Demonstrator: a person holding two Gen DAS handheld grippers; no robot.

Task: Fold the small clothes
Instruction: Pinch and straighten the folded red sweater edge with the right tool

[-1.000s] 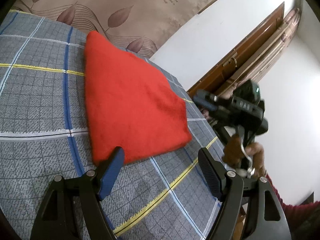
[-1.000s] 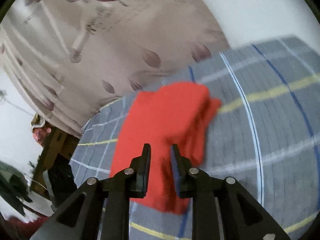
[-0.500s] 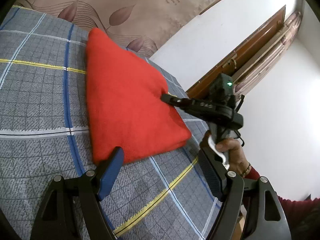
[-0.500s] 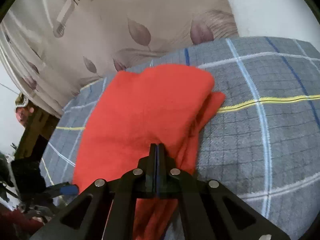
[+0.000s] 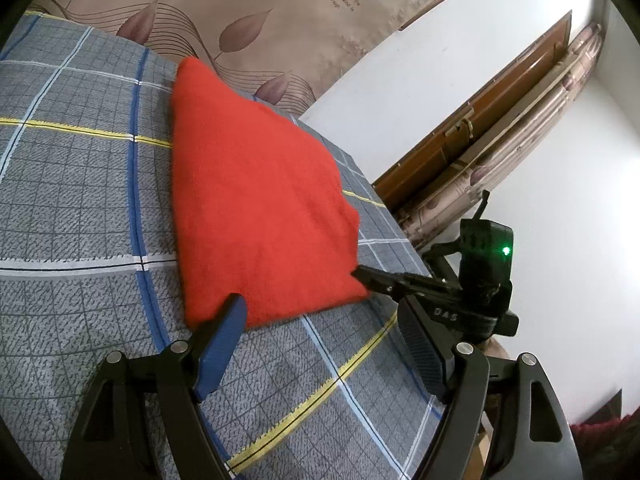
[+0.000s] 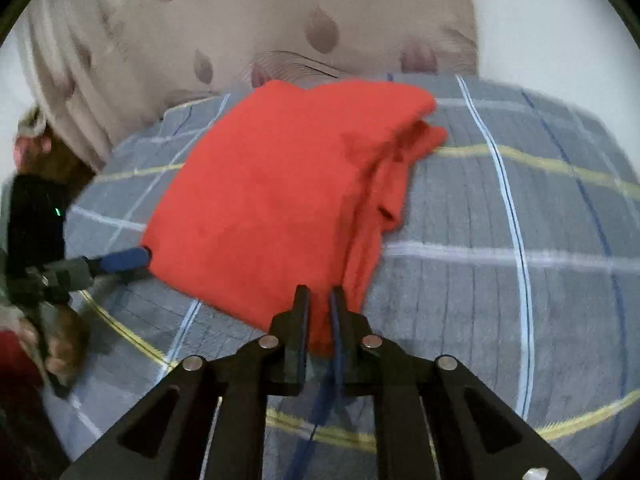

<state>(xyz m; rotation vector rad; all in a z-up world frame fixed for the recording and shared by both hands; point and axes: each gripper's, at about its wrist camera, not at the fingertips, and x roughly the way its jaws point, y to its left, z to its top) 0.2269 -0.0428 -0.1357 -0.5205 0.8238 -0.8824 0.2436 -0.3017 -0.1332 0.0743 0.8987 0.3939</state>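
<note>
A folded red cloth (image 5: 256, 208) lies flat on the grey checked bedsheet (image 5: 72, 200). My left gripper (image 5: 320, 320) stands open just in front of the cloth's near edge, and its blue left finger (image 5: 224, 324) sits at the near left corner. In the right wrist view that blue finger (image 6: 124, 260) touches the cloth's (image 6: 272, 200) left corner. My right gripper (image 6: 319, 300) hangs over the near right corner, where loose layers show along the edge. Its jaws are opening from shut, a narrow slit with red cloth seen through it and nothing pinched. In the left wrist view the right gripper (image 5: 360, 274) points at that corner.
A leaf-patterned curtain (image 5: 240, 12) hangs behind the bed. A white wall and a wooden door (image 5: 480, 128) stand to the right, where the bed's edge (image 5: 404, 236) drops off. A person's hand (image 6: 60, 344) holds the left gripper's handle.
The right gripper came down from beside the bed onto the cloth's near right corner, its jaws closing fully and then parting a little. The left gripper and the cloth stayed put.
</note>
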